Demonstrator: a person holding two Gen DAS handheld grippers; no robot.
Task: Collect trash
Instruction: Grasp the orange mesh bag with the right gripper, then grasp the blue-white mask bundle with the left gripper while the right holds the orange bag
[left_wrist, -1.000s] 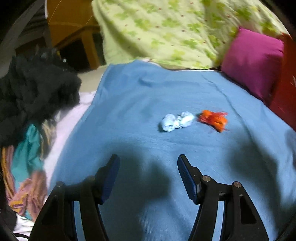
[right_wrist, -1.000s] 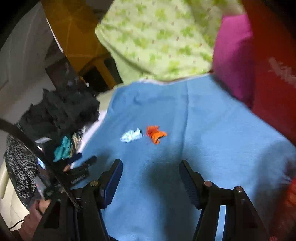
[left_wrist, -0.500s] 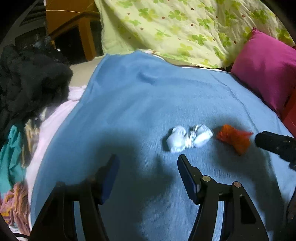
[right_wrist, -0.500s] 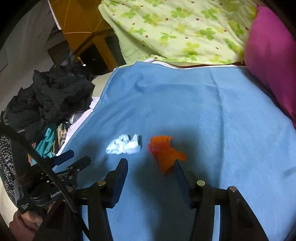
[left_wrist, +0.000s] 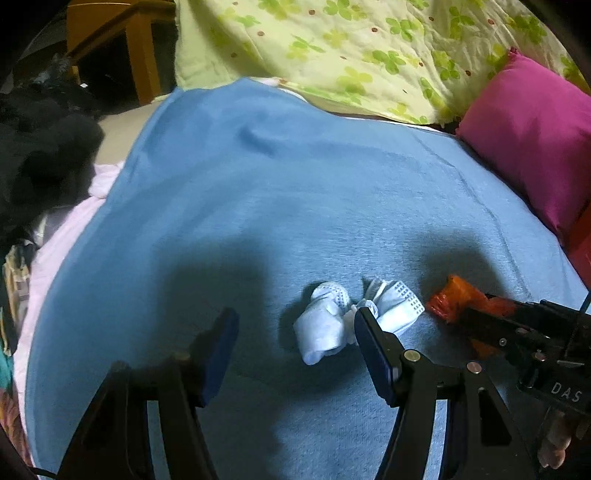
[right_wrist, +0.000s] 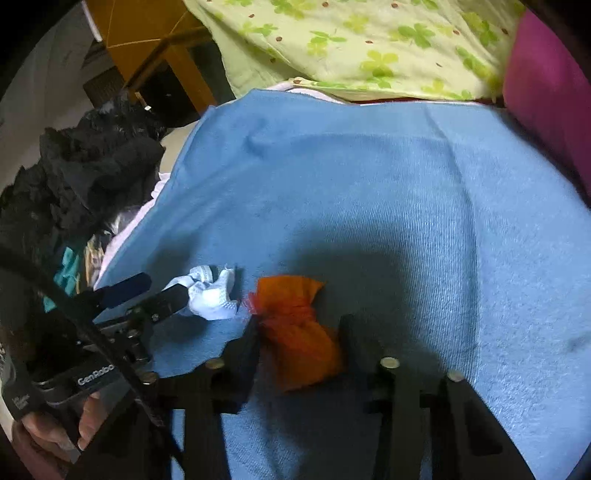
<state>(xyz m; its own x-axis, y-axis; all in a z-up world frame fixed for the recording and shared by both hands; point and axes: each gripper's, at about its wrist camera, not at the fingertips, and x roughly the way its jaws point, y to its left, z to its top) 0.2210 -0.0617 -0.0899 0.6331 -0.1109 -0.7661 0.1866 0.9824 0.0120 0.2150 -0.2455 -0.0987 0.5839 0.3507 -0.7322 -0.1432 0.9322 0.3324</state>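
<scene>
Orange wrapper (right_wrist: 297, 334) lies on blue blanket (right_wrist: 406, 192), just right of the crumpled white mask (left_wrist: 354, 317). Right gripper (right_wrist: 299, 343) jaws have just been closing, wrapper between them, contact unclear. Left gripper (left_wrist: 295, 339) jaws apart, straddling the mask's left half, not pressing.

Left wrist: looking steeply down, close over the blue blanket (left_wrist: 295, 192).
Right wrist: looking steeply down, close, from the right side.
Shared: both are showing the white wad (left_wrist: 325, 325) and orange wad (right_wrist: 295, 332).

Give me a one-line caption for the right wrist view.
Right gripper, jaws just closing, straddles orange wad on blue blanket.
</scene>
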